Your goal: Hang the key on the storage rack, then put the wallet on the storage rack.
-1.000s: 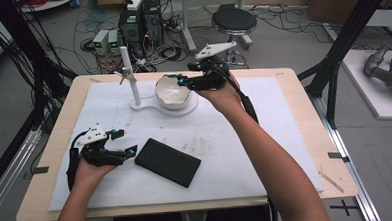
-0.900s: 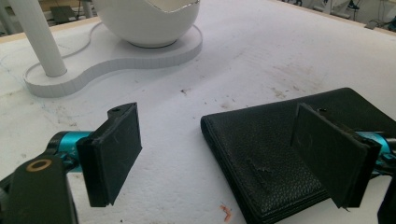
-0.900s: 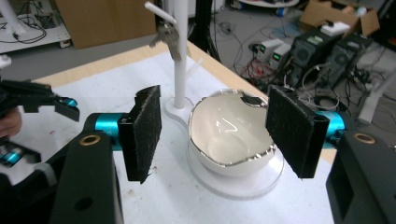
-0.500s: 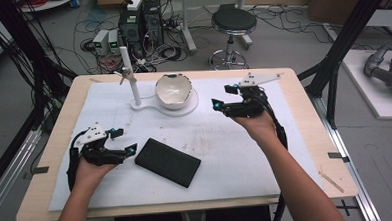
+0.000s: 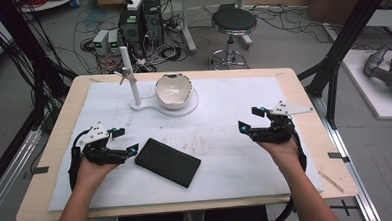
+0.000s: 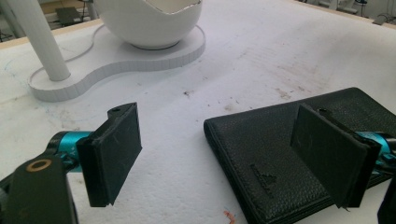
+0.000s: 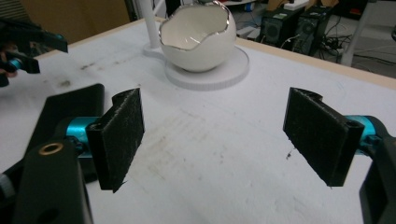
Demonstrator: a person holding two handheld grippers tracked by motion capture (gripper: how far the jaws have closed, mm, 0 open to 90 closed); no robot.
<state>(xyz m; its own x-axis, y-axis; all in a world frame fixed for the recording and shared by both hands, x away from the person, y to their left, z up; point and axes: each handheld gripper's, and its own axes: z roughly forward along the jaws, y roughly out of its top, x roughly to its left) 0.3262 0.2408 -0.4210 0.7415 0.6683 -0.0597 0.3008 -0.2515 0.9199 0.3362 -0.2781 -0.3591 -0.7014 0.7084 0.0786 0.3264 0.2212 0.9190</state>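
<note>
L gripper [image 5: 125,140] low over front-left of white mat [image 5: 224,114], jaws wide, nothing between. Black wallet [image 5: 167,162] flat on mat just beside it; in left gripper view one jaw pad hangs over wallet's near end, other pad over bare mat, contact can't tell. R gripper [image 5: 249,119] at right side, jaws wide, empty, well apart from wallet. Egg-shaped bowl [image 5: 173,91] on white stand [image 5: 191,104] at back, post [image 5: 130,76] beside it.
</note>
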